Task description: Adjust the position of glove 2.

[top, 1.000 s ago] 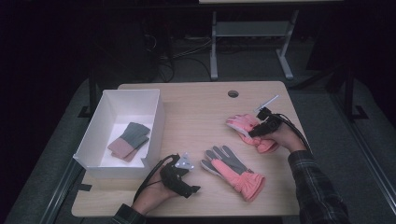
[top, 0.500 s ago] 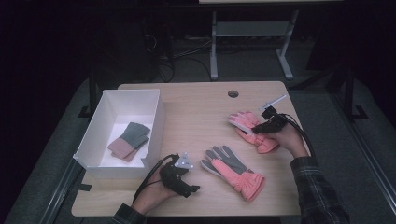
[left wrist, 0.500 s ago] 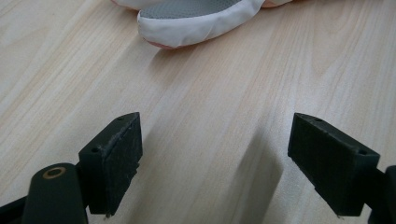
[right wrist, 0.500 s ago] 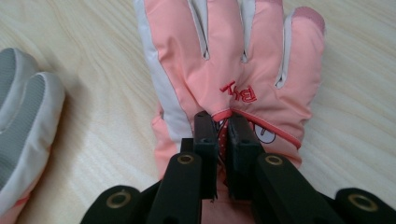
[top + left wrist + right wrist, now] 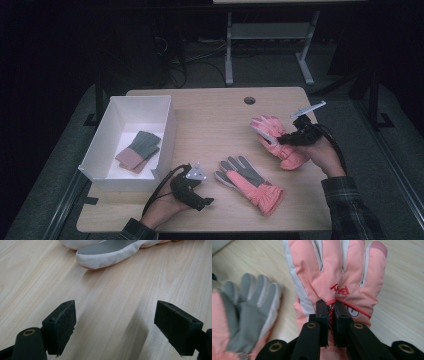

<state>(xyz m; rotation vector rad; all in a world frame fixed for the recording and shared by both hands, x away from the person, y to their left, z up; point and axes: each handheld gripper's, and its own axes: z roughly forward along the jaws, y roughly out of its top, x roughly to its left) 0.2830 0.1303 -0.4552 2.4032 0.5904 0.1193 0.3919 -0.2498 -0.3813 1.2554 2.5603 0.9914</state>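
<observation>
Right now the right gripper [image 5: 330,315] has just drawn its jaws together, and they pinch a fold of fabric on the back of the pink glove [image 5: 332,272], just below the red lettering. In the high view that right gripper [image 5: 289,139] holds the pink glove [image 5: 272,137] with its fingers lifted and tilted off the table [image 5: 210,115], the cuff end lowest, toward the person's hand. Taking this held glove as the landmark, the second glove [image 5: 250,182] lies flat on the table nearer the person and a little to the left, grey palm up, close by but apart from it. Farther left of that, the left gripper [image 5: 192,190] rests at the table's near edge. Its jaws stand wide apart with bare wood between them, and the tip of a grey-and-white glove finger [image 5: 110,253] lies ahead of them, untouched. Well to the left of the held glove stands a white box [image 5: 100,142] holding a folded pair of socks [image 5: 139,151].
</observation>
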